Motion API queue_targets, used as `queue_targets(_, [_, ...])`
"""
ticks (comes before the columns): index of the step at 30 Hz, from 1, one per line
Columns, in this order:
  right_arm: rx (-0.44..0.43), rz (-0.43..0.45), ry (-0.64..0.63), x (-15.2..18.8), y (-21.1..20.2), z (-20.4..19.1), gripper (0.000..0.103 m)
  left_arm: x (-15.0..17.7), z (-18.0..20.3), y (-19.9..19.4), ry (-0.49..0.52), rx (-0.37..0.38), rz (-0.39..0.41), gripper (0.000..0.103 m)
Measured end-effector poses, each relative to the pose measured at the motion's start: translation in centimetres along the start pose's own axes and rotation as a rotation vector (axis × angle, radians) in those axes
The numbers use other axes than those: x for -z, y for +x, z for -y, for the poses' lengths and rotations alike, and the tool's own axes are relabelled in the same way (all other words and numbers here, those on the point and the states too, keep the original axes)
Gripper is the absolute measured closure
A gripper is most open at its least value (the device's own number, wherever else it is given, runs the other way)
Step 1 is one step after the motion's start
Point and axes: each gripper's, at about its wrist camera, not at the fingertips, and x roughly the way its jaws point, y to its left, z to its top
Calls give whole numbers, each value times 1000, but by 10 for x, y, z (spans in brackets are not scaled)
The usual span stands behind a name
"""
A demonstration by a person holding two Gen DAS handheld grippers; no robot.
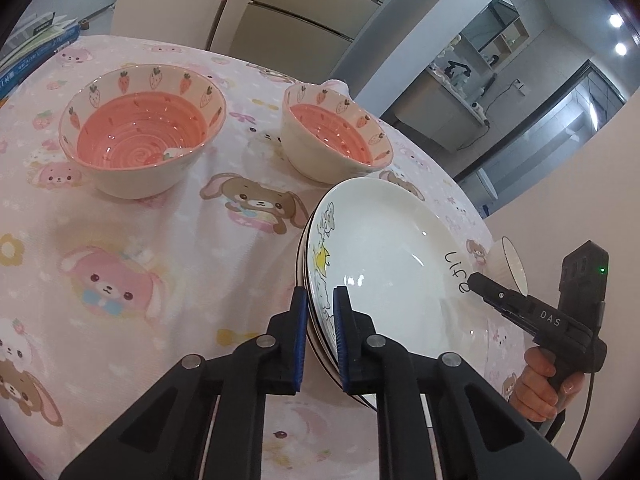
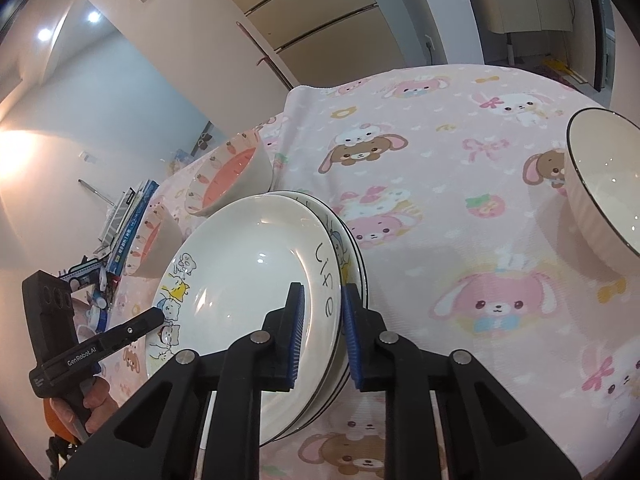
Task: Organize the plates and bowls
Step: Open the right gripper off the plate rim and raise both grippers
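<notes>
Left gripper is clamped w/ both blue pads on the rim of the plate stack, and the right gripper is doing the same on the opposite rim, by the "Life" lettering, so the stack hangs between the two claws, one pinch per side. Looks like at least two or three plates nested, cat drawings on the top one, dark-lined edges fanning out below. Two grips probably bc a stack that wide and heavy would tip out of one pinch; holding both edges keeps it level and stops the lower plates sliding. Whether it's touching the pink cartoon tablecloth or just above it can't be told; it sits near the table's front edge. Outward now: on the far side sit two pink strawberry bowls, the large strawberry bowl to the left and the small strawberry bowl to the right, apart from each other, not nested yet. Off to the right stands a white bowl w/ a dark rim, on its own. Books piled at the far left corner. Judging by this, plates are gathered and the bowls are left to do.
</notes>
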Motion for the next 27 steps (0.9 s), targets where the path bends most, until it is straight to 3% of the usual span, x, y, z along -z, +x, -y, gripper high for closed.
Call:
queue_targets(6, [46,8,-30,1,-1,-5,90,1,1,1,8,-16,8,89])
queue_targets(11, [153,38,-122,7,-2,-19,96,1,2,4,17,-20,-3,89])
queue_targets(17, [243,73,-205,12,-2,-30,96,2,2,5,28,-21,-11,89])
queue_targets(22, [383,115,-314,18,1,-42,98,2,5,7,39,-27,-17,89])
queue_targets(27, [378,105,-312,16,1,-41,98,2,5,7,36,-25,-11,89])
